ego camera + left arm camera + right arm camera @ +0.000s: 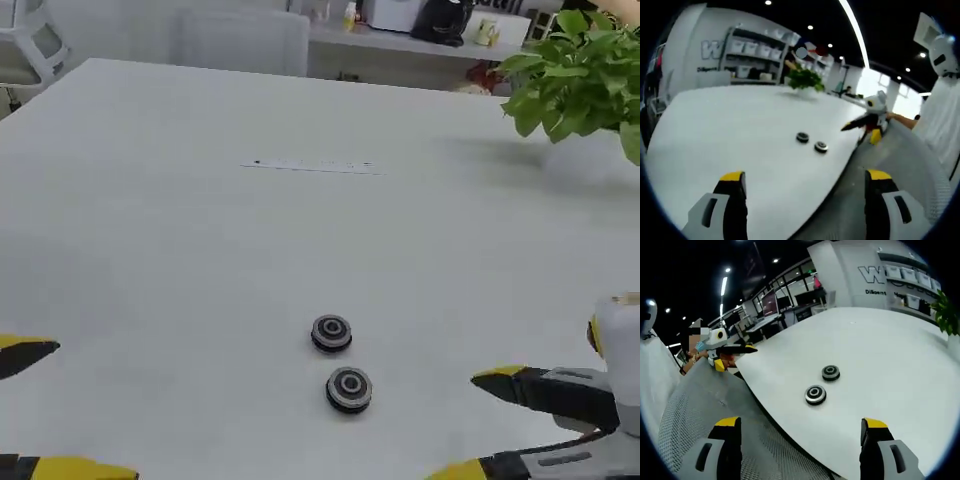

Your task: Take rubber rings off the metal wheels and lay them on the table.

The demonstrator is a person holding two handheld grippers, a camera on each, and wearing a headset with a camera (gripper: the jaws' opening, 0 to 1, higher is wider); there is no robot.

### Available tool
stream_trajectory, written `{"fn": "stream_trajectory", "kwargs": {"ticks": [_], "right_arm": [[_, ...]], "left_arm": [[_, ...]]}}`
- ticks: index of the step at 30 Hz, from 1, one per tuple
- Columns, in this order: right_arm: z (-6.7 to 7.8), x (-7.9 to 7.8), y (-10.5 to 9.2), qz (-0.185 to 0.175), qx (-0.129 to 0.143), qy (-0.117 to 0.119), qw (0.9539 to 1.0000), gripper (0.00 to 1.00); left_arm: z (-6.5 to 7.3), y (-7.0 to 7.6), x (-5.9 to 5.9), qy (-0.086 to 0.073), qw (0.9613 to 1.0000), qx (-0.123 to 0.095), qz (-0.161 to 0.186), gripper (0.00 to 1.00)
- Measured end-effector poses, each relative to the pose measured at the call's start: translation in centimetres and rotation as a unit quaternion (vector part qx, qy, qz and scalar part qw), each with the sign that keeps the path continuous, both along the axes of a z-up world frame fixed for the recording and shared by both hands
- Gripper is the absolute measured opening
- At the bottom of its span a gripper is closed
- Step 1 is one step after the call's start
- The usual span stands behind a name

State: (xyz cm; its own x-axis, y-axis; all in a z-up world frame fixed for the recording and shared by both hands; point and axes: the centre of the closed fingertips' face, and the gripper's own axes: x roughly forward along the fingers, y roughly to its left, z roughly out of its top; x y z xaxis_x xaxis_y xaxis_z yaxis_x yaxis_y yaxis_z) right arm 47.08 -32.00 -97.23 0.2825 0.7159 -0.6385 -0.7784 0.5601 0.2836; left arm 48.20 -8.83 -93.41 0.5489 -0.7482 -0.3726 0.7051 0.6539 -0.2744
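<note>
wheels [331, 333] shiny metal, black rubber rings; table [200, 250] matt white

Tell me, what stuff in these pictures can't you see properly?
1. Head view: the near wheel and far wheel are too small to tell rubber from metal.
2. Head view: the marks on the thin strip are blurred and too small to read.
3. Head view: the plant is cut off by the right edge, so its pot is out of frame.

a wide pale grey desk [200, 230] runs back to a leafy green plant [580, 72] near its far edge, with white shelves [757, 59] of bins against a lettered wall [881, 275] and a long light strip [855, 29] on the dark ceiling [890, 20].
</note>
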Motion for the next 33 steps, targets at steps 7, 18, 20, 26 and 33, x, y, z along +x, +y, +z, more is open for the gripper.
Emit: {"fn": "stream_trajectory", "kwargs": {"ticks": [7, 18, 20, 26, 33], "right_arm": [[0.0, -0.1, 0.0, 0.003, -0.002, -0.002, 1.0000, 0.99], [0.0, -0.1, 0.1, 0.010, -0.005, -0.005, 0.9999, 0.99], [0.6, 0.2, 0.0, 0.011, 0.001, -0.028, 0.9996, 0.88], [0.7, 0.4, 0.1, -0.006, 0.028, -0.013, 0.9995, 0.90], [0.5, 0.1, 0.4, -0.003, 0.039, 0.003, 0.9992, 0.92]], "left_arm": [[0.0, 0.3, 0.1, -0.001, 0.9999, 0.006, 0.011, 1.00], [-0.7, 0.6, -0.1, 0.009, 0.9995, 0.028, 0.013, 1.00], [-0.7, 0.7, -0.1, 0.010, 0.9993, 0.033, 0.016, 1.00], [-0.8, 0.6, -0.1, 0.011, 0.9991, 0.039, 0.016, 1.00], [-0.7, 0.7, -0.1, 0.011, 0.9990, 0.038, 0.021, 1.00]]}}
